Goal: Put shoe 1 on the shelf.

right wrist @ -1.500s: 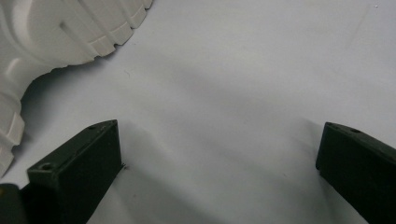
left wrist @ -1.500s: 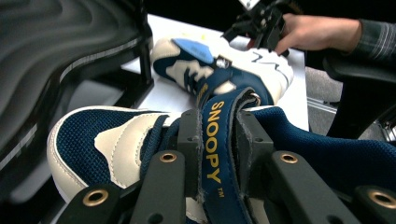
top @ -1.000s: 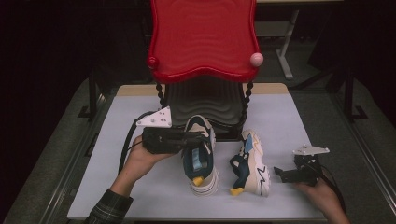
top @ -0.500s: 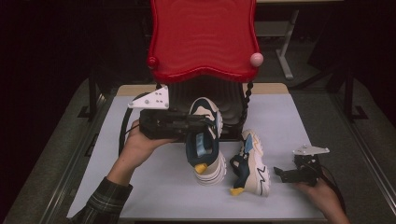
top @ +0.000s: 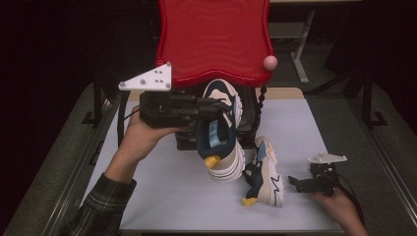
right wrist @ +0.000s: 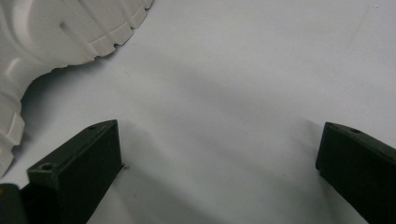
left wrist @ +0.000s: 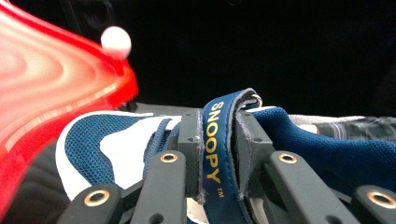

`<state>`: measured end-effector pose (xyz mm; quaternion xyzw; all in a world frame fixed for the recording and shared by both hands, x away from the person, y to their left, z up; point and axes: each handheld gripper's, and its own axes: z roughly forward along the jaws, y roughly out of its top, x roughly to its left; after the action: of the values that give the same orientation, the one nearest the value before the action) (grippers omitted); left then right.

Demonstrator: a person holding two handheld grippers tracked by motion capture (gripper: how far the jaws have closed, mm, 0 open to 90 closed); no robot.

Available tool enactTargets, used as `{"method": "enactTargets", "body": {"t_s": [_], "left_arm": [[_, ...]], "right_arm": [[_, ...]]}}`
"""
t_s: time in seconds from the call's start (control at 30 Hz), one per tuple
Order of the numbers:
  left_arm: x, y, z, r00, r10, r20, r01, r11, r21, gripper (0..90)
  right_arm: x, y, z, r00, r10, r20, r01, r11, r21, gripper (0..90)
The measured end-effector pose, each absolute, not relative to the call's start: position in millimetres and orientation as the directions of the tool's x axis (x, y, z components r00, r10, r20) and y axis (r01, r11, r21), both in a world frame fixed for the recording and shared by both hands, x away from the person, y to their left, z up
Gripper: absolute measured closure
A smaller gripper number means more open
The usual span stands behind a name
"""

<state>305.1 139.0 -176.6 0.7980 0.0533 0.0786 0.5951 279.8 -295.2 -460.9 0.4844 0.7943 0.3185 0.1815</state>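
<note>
Shoe: clamped by its strap in the left gripper, held above the desk just below the red rack, long axis toe-down. Right gripper: spread wide, rested beside the second shoe.

Plaid sleeve; black hand-held gripper topped by a grey three-cornered plate.

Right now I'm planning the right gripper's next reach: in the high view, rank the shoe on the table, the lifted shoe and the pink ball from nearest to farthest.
1. Shoe on the table, just left of the right gripper.
2. Lifted shoe, farther left, clamped by the left gripper.
3. Pink ball, far back on the red shelf's corner.
</note>
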Motion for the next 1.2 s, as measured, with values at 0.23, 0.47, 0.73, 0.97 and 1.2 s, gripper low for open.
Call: {"method": "enactTargets", "body": {"t_s": [0.23, 0.47, 0.73, 0.97, 1.2], "left_arm": [[314, 139, -150, 0.977, 0.19, 0.096, -0.04, -0.28, 0.959, 74.7], [330, 141, -127, 0.972, 0.203, 0.116, -0.059, -0.267, 0.962, 74.8], [357, 150, -95, 0.957, 0.245, 0.155, -0.083, -0.279, 0.957, 74.8], [387, 157, -73, 0.939, 0.281, 0.198, -0.107, -0.309, 0.945, 74.7], [419, 159, -57, 0.918, 0.31, 0.248, -0.135, -0.343, 0.929, 74.7]], "right_arm": [[280, -295, -461, -0.464, 0.886, 0.021, 0.654, 0.327, 0.682, 0.0], [280, -295, -461, -0.464, 0.886, 0.022, 0.655, 0.327, 0.681, 0.0], [280, -295, -461, -0.465, 0.885, 0.022, 0.656, 0.327, 0.68, 0.0], [280, -295, -461, -0.465, 0.885, 0.024, 0.656, 0.327, 0.68, 0.0], [280, -295, -461, -0.465, 0.885, 0.024, 0.655, 0.326, 0.681, 0.0]]}}
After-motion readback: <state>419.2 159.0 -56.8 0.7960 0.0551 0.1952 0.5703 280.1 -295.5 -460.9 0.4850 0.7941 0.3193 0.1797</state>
